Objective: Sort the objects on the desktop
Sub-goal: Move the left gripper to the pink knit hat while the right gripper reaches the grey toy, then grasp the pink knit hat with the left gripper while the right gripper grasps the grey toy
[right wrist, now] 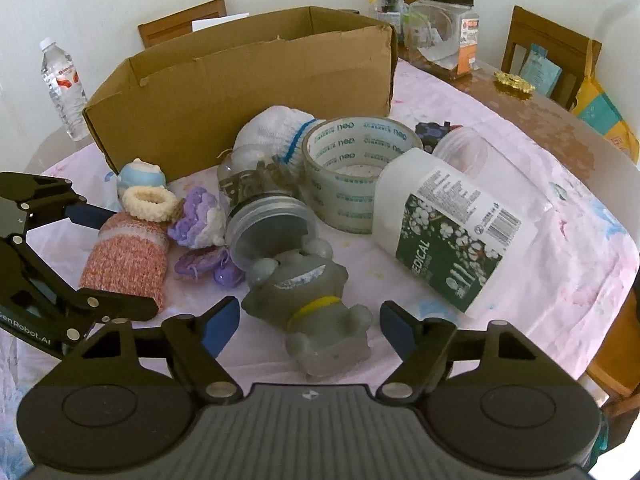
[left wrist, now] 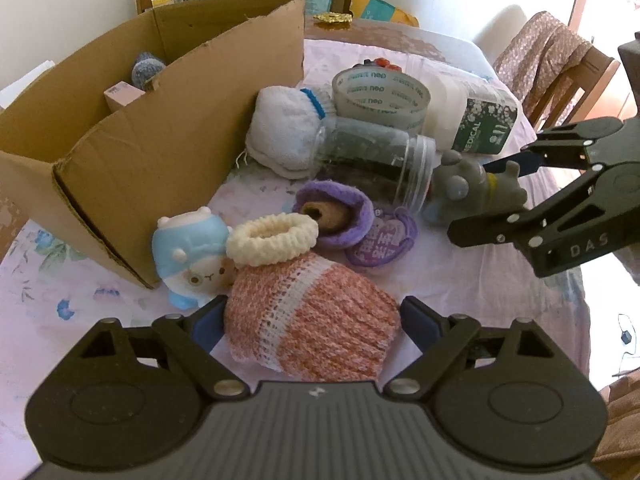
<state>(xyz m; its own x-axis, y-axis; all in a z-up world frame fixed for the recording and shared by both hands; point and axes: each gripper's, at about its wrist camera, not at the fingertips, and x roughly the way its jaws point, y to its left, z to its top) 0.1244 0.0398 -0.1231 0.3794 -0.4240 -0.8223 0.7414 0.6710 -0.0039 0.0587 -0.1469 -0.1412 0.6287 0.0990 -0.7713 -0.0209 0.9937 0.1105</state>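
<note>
My left gripper [left wrist: 310,322] is open, its fingers on either side of a pink knitted sleeve [left wrist: 310,320] with a cream cuff, lying on the tablecloth. My right gripper [right wrist: 310,326] is open around a grey rubber animal toy [right wrist: 312,304] with a yellow collar. The toy also shows in the left wrist view [left wrist: 472,188], with the right gripper [left wrist: 486,196] beside it. The left gripper [right wrist: 116,256] straddles the sleeve [right wrist: 128,256] in the right wrist view. An open cardboard box [left wrist: 132,132] stands behind the pile.
The pile holds a blue plush [left wrist: 188,256], a purple knitted piece [left wrist: 340,212], a clear jar [left wrist: 376,168], a white sock [left wrist: 284,128], a tape roll [left wrist: 380,96] and a medical bottle [right wrist: 448,232]. A water bottle [right wrist: 64,84] and a big jar [right wrist: 440,28] stand behind.
</note>
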